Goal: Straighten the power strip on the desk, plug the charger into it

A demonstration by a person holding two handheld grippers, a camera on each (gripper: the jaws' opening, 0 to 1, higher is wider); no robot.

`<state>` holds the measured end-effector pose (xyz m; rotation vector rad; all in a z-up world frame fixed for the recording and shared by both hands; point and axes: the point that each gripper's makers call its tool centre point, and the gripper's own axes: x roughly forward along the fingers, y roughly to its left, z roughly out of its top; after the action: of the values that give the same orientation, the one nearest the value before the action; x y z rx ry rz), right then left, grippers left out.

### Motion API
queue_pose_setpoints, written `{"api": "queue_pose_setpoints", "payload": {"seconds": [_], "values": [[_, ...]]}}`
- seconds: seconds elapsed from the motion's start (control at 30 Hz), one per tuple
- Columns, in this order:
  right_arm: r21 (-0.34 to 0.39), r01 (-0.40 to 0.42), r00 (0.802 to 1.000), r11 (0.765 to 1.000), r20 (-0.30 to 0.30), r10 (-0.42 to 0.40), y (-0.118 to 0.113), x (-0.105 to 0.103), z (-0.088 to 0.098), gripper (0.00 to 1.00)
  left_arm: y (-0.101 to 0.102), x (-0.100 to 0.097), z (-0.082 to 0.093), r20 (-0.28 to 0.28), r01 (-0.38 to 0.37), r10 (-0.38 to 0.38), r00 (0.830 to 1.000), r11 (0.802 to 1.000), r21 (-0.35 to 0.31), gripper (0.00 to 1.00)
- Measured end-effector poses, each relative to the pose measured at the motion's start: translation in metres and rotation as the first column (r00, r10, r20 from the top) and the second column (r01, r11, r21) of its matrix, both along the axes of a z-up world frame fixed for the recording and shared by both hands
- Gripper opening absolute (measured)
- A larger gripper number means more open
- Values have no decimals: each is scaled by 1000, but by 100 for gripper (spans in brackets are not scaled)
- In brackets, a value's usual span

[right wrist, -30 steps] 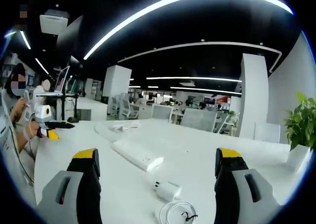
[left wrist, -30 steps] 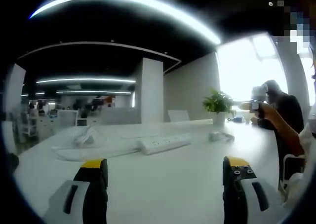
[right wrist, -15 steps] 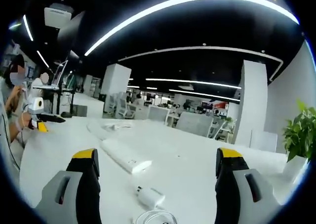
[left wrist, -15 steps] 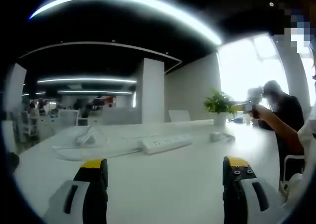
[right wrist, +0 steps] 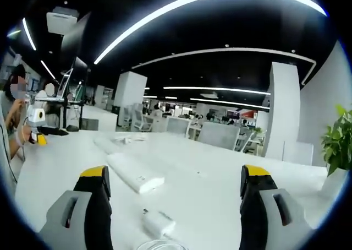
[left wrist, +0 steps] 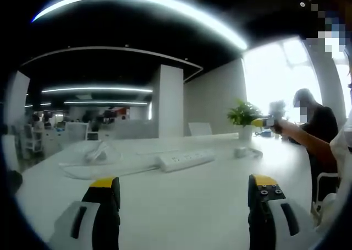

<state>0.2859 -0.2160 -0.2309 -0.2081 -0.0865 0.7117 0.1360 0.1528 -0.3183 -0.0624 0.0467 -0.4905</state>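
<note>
A long white power strip (left wrist: 184,159) lies askew on the white desk (left wrist: 181,206), well ahead of my left gripper (left wrist: 184,200), whose yellow-tipped jaws stand wide apart and empty. Its cord (left wrist: 99,170) trails off to the left. In the right gripper view the power strip (right wrist: 135,172) runs away to the upper left, and the white charger (right wrist: 158,223) lies close between the jaws of my open right gripper (right wrist: 173,197). A coil of its cable (right wrist: 165,244) peeks in at the bottom. The charger (left wrist: 240,151) also lies beyond the strip's right end. My right gripper (left wrist: 263,121) hovers above it, held by a hand.
A potted green plant (left wrist: 243,118) stands at the desk's far edge, near the charger; the plant (right wrist: 338,151) also sits at the right. A crumpled white bag (left wrist: 96,151) lies at the left. A person in black (left wrist: 316,123) stands beyond. My left gripper (right wrist: 38,126) shows at the left.
The right gripper has moved forward over the desk toward the charger, which now sits lower and nearer between its jaws. The left gripper has held still.
</note>
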Motion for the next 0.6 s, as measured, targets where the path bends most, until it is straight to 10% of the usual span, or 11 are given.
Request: {"api": "queue_pose_setpoints", "payload": {"seconds": [0.6], "values": [[94, -125, 992, 988, -6, 126, 3, 15, -14, 100, 0, 1, 0, -1, -3, 3, 1000, 1000, -2, 99]]}}
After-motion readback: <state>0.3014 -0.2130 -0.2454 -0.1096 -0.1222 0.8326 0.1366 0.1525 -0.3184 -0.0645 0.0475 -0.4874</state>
